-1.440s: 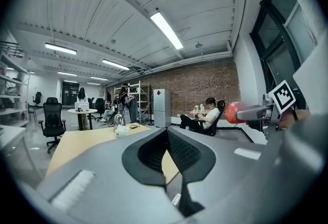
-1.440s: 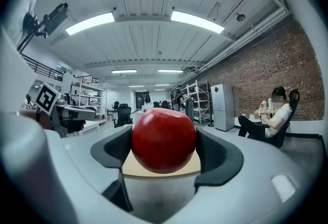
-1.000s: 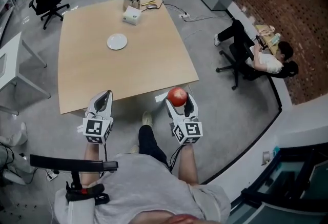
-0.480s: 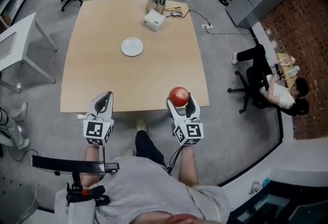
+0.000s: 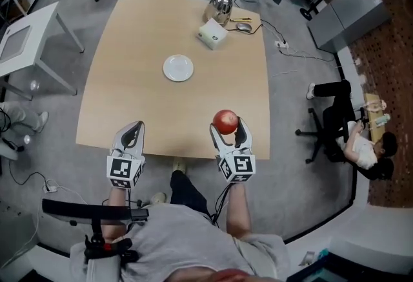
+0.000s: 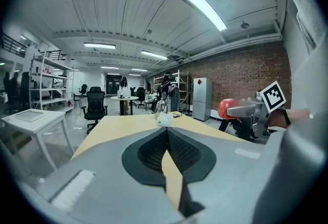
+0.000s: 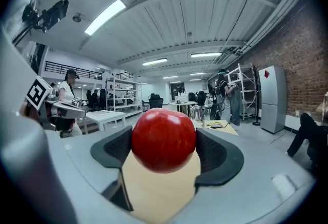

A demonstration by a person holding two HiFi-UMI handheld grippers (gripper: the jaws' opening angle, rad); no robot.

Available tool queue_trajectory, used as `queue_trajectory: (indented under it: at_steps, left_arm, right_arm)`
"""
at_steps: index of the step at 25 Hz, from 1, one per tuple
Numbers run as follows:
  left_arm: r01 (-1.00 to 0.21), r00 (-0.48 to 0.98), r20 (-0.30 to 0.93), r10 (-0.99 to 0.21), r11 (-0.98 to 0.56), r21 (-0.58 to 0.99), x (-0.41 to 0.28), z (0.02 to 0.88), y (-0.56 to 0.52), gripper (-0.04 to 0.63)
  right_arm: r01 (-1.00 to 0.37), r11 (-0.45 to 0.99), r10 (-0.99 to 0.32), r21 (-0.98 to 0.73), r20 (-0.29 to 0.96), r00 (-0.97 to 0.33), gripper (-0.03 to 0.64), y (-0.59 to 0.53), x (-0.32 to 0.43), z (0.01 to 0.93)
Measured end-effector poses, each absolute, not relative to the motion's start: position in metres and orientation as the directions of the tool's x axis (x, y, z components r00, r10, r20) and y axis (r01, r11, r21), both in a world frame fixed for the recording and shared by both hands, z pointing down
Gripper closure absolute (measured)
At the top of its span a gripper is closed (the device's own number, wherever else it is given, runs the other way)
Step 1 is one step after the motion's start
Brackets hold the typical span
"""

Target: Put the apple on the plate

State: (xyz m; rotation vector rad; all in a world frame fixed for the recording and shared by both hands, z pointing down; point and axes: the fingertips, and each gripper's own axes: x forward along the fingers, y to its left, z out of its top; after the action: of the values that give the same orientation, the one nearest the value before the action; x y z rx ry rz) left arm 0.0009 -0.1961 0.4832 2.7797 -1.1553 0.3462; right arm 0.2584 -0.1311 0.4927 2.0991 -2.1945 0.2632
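A red apple [image 5: 225, 121] sits clamped between the jaws of my right gripper [image 5: 227, 127], held over the near edge of the wooden table [image 5: 135, 100]. In the right gripper view the apple [image 7: 164, 139] fills the gap between the dark pads. The small white plate [image 5: 178, 68] lies empty near the table's middle, well ahead of both grippers. My left gripper [image 5: 131, 135] hovers over the near left edge, jaws together with nothing between them; its pads [image 6: 154, 150] meet in the left gripper view, where the apple [image 6: 227, 108] shows at the right.
At the far end of the table stand a white box [image 5: 212, 33], a shiny metal kettle [image 5: 219, 6] and a computer mouse [image 5: 244, 26]. A white side table [image 5: 29, 30] is at the left. A person sits on an office chair [image 5: 326, 126] at the right.
The head view has shifted: the table and plate now lie further right and closer to centre. Both grippers keep the same pose, the apple still held in the right one.
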Motion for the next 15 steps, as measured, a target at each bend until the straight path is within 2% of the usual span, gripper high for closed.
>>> queue_trajectory:
  at_steps: [15]
  left_arm:
    - [-0.777, 0.601, 0.334, -0.726, -0.629, 0.029, -0.001, 0.527, -0.235, 0.575]
  right_arm:
    - [-0.985, 0.17, -0.958, -0.036, 0.228, -0.174, 0.224, -0.235, 0.268, 0.539]
